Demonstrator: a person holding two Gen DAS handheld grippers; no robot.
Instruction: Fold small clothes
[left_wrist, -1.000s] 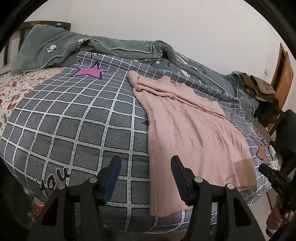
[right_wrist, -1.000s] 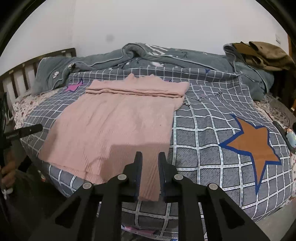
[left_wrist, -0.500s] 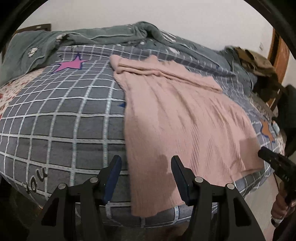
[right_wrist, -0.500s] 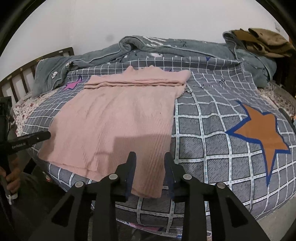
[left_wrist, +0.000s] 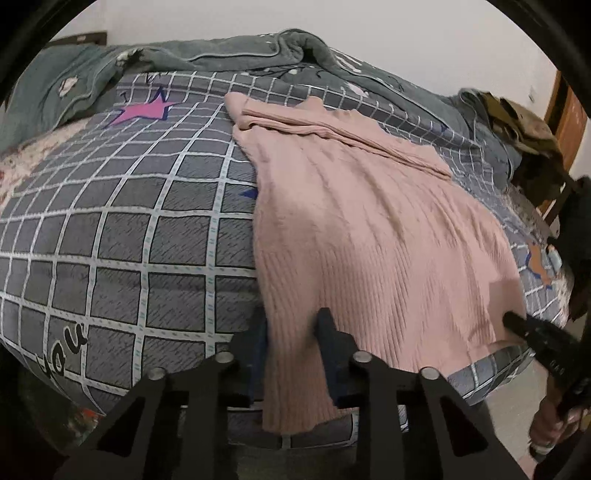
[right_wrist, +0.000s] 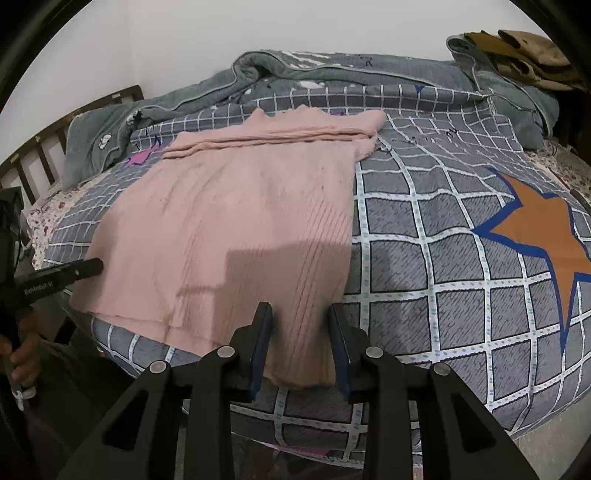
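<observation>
A pink ribbed sweater (left_wrist: 369, 229) lies flat on the checked bed cover, sleeves folded across its top, hem hanging over the near edge. My left gripper (left_wrist: 291, 325) straddles the hem's left corner; its jaws are closing with the cloth between them, still flat and unbunched. My right gripper (right_wrist: 299, 321) stands slightly open over the right corner of the sweater (right_wrist: 251, 206), with the hem between its fingers. Each gripper also shows in the other's view: the right gripper (left_wrist: 535, 336) at the right, the left gripper (right_wrist: 62, 275) at the left.
A grey-green quilt (right_wrist: 332, 74) is bunched along the far side of the bed. Brown clothes (right_wrist: 524, 51) are piled at the far right. The grey checked cover (right_wrist: 443, 258) bears an orange star. A wooden headboard (right_wrist: 33, 162) stands at the left. A hand (right_wrist: 22, 354) holds the left gripper.
Both grippers came down and closer to the hem. The left jaws narrowed around the left corner. The right jaws went from nearly shut to slightly apart over the right corner.
</observation>
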